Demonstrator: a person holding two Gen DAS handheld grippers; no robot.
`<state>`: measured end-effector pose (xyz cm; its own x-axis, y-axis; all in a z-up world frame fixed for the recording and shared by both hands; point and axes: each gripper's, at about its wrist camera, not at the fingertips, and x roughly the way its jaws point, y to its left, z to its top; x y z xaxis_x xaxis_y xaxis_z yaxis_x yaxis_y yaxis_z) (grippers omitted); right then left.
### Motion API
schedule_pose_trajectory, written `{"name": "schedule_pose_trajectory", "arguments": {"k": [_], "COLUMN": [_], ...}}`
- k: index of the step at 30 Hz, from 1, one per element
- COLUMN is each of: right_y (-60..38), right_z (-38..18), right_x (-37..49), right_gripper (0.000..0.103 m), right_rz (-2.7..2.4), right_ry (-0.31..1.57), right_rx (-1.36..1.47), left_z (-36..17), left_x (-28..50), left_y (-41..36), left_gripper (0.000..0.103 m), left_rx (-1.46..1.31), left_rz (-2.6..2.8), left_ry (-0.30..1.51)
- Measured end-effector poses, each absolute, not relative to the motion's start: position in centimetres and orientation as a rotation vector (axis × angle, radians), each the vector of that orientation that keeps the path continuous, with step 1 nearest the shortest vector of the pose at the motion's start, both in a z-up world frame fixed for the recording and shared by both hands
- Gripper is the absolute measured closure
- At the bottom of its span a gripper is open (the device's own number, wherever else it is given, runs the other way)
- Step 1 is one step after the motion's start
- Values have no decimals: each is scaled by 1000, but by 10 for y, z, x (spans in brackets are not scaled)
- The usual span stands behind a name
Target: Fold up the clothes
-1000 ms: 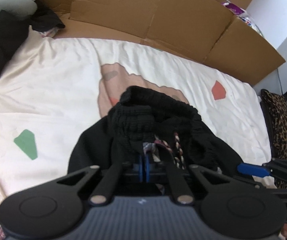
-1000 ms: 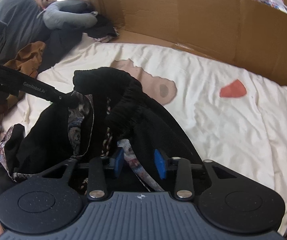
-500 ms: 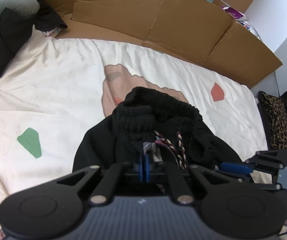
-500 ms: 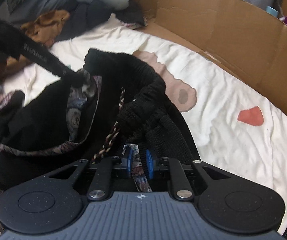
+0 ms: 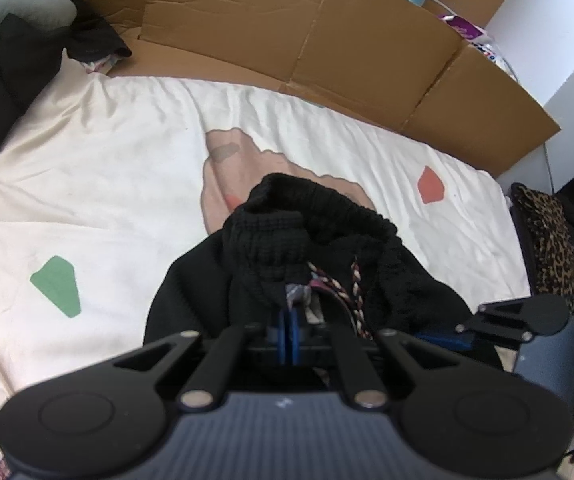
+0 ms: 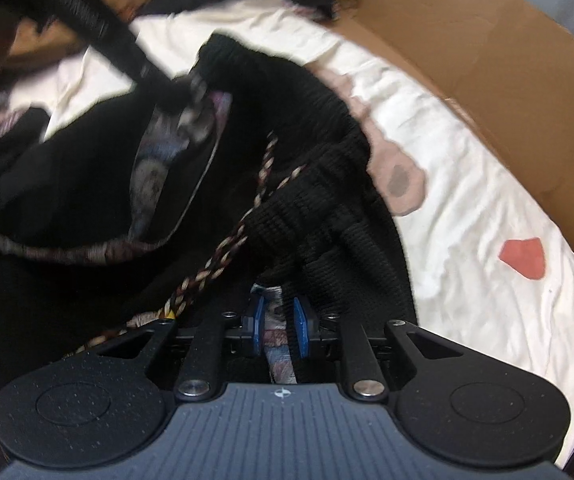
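Note:
A black garment (image 5: 327,240) with a ribbed waistband, a braided drawstring (image 6: 223,256) and a patterned lining is held up over the bed between both grippers. My left gripper (image 5: 289,334) is shut on the waistband edge, with a bit of patterned fabric pinched between its blue pads. In the right wrist view the left gripper's finger (image 6: 155,80) shows gripping the garment's far rim. My right gripper (image 6: 279,320) has its blue pads closed on a strip of patterned fabric at the waistband (image 6: 307,208). Its body appears at the right of the left wrist view (image 5: 519,316).
A cream bed sheet (image 5: 107,160) with green, red and pink patches lies under the garment. A cardboard wall (image 5: 327,40) runs along the far side. Dark clothes (image 5: 7,80) are piled at the far left. A leopard-print item (image 5: 547,240) lies off the bed's right edge.
My right gripper narrowed its jaws onto the patterned strip, rolled and sank closer to the garment. The left gripper kept its hold and hardly moved.

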<state>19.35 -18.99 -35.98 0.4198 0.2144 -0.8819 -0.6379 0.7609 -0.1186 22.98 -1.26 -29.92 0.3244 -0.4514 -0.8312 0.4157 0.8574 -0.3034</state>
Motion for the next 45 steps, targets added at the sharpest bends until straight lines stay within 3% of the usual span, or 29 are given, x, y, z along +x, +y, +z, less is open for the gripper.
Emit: {"name": "schedule_pose_trajectory", "arguments": {"k": [5,6,10,23,45], "right_y": [-189,-190,-195,-236,-264], "right_z": [-369,-367,-359,-308,-331], "right_x": [197,198,197,202,276], "right_gripper": [82,93,100,102,103], "right_rz": [573,572,550,354,248], "right_ry": [1018,1020,1006,883,897], "right_rx": [-499,-485,-452,-456,-572], "left_z": [-299,-299,-297,-274,-294], "left_x": [232,232,232,260,332], "left_y": [-10,-9,-5,27,22], "left_gripper": [100,100,100,101,101], "left_rx": [-45,-44,-45,20,337], "left_rz": [-566,-566,-565,-543,-540], "left_ry": [1104,1105,1103,1069,943]}}
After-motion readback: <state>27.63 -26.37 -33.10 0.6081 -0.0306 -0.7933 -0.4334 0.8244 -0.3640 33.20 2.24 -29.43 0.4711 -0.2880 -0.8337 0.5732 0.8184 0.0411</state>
